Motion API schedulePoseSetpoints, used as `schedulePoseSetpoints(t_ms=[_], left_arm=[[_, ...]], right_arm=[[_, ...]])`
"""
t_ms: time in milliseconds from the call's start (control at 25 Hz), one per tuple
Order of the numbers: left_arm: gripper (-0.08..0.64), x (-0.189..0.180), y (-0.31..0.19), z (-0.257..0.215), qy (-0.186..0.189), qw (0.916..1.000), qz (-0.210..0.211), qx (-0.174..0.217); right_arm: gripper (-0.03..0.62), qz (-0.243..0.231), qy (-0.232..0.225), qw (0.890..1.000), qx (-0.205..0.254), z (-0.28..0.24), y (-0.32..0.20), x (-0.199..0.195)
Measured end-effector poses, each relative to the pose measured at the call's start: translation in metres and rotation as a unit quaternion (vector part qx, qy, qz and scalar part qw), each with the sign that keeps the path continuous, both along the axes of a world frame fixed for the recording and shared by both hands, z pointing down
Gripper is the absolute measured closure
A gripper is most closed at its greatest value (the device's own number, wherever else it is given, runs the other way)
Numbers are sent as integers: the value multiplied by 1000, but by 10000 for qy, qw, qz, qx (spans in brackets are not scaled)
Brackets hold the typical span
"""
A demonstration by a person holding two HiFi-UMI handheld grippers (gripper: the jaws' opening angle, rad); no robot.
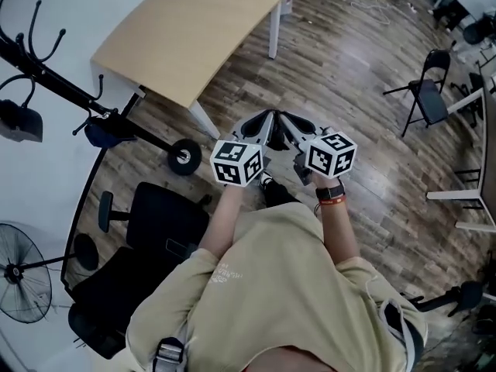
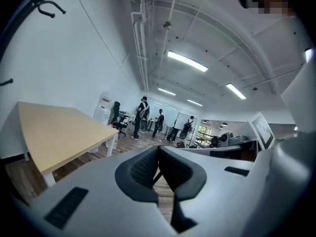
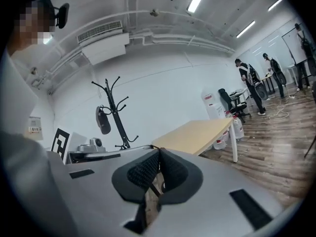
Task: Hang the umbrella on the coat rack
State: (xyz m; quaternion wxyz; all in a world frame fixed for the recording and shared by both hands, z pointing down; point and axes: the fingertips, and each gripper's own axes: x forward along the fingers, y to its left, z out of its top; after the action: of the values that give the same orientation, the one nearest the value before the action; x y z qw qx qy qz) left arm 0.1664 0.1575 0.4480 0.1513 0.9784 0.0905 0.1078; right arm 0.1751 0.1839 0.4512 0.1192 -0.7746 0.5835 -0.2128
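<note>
Umbrella (image 3: 102, 120) out of hand: left gripper (image 2: 158, 149) and right gripper (image 3: 159, 153), held side by side, both show jaws closed tip to tip, while it hangs folded on the coat rack (image 3: 114, 113) beside the table (image 3: 197, 135)

The coat rack (image 3: 113, 107) is black, the table (image 1: 190, 33) pale wood.

Ahead of you, a pale wooden desk with white legs (image 1: 186, 33) stands on the brown wood-plank floor (image 1: 349, 60), with clear plastic water jugs (image 3: 238, 127) on the floor by its far leg. At your left, a black wheeled office chair (image 1: 155, 231) stands near the desk's near corner, and a black round-caged pedestal fan (image 1: 23, 281) is near it. A black folding chair (image 1: 428, 99) stands well apart at your right.
</note>
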Motion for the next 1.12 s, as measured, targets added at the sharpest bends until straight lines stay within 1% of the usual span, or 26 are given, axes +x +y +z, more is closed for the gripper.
schedulePoseSetpoints(t_ms=[160, 280, 480, 600, 720, 920, 1120], left_arm=[[535, 27, -34, 1, -64, 9988, -485, 16], [535, 40, -65, 3, -120, 9962, -863, 43], [535, 54, -118, 2, -146, 9887, -1492, 36], [535, 54, -144, 3, -187, 9816, -1900, 27], [535, 48, -171, 4, -202, 9711, -2380, -38], [535, 20, -217, 6, -205, 9488, -3152, -80], [535, -18, -263, 1, -235, 9226, -3849, -107]], right_arm=[[575, -468, -55, 9989, -3, 0, -36, 31], [575, -891, -132, 9959, -7, 2, -69, 47], [575, -1640, -169, 9863, -21, 2, -124, 63], [574, -2035, -181, 9788, -112, 3, -151, 63], [575, -2492, -183, 9682, -153, 5, -180, 57], [575, -3217, -172, 9466, -123, 6, -232, 36], [575, -3811, -155, 9243, -120, -1, -288, 0]])
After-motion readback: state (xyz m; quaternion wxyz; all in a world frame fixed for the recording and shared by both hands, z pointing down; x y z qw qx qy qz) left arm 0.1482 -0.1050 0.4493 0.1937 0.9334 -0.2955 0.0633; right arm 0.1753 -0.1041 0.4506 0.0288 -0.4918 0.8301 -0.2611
